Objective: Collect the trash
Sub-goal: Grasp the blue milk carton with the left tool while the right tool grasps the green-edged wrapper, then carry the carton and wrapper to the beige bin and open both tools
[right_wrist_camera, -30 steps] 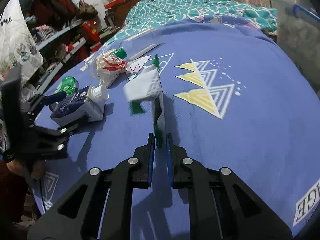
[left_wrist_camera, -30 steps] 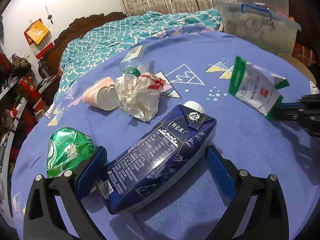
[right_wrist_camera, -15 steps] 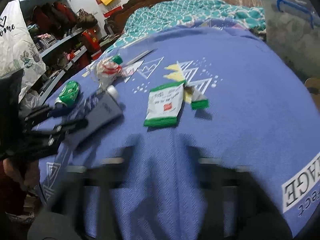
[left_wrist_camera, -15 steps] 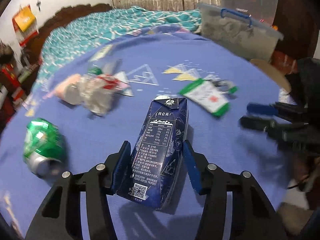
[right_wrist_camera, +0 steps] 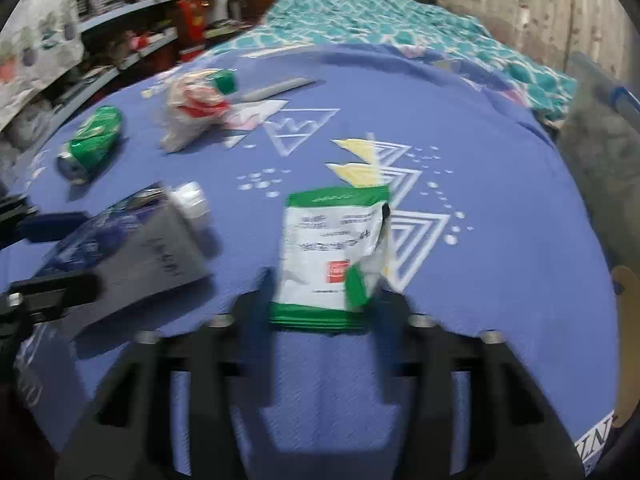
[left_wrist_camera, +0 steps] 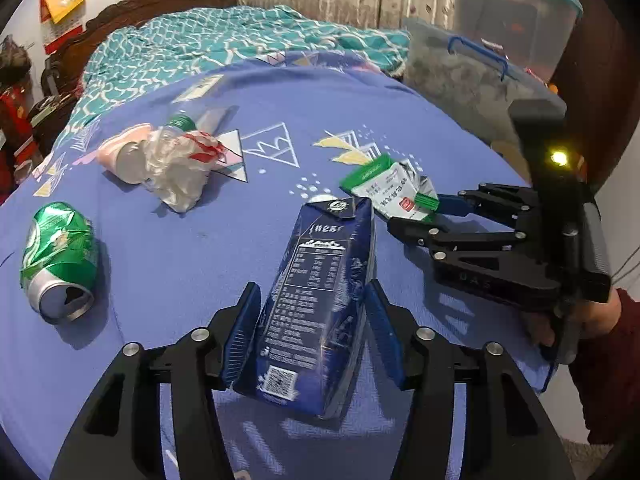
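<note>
Item one, my left claw: jaws opening, the blue milk carton standing lengthwise between the pads. The left pad lies against its side and the right pad looks just off it, so I judge it straddled rather than gripped. It sits cap-end away from me, which lets the pads take its narrow width. Carton face: a nutrition table, a QR code at the near end and white brand characters near the top that I cannot read. Item two, my right claw: jaws closing about the near edge of the green-and-white packet, though blur hides whether the pads have met it. Packet: green bands, a red square mark, lines of print too small to read. Uncollected, well apart on the purple cloth: crushed green can, lettering illegible; crumpled plastic bag touching a pink cup. Cloth corner shows letters "LN", cut off.
</note>
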`<action>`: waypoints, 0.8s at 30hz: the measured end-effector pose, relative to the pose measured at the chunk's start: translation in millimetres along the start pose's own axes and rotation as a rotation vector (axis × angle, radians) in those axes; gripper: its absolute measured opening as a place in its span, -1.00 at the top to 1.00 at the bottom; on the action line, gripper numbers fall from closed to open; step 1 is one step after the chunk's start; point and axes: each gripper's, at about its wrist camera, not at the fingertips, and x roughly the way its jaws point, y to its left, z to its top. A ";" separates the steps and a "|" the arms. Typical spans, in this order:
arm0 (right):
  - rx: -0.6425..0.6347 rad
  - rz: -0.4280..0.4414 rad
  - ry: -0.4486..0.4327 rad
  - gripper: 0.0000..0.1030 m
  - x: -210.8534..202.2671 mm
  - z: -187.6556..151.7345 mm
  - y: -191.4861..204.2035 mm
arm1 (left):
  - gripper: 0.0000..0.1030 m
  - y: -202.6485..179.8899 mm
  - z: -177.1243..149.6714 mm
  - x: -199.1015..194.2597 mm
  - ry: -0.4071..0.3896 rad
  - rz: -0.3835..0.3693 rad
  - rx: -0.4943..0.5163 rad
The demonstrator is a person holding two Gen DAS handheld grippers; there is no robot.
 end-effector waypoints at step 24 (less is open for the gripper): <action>0.663 -0.140 -0.272 0.34 -122.0 -120.7 -237.3 | 0.04 -203.3 109.1 95.2 0.111 -0.423 0.195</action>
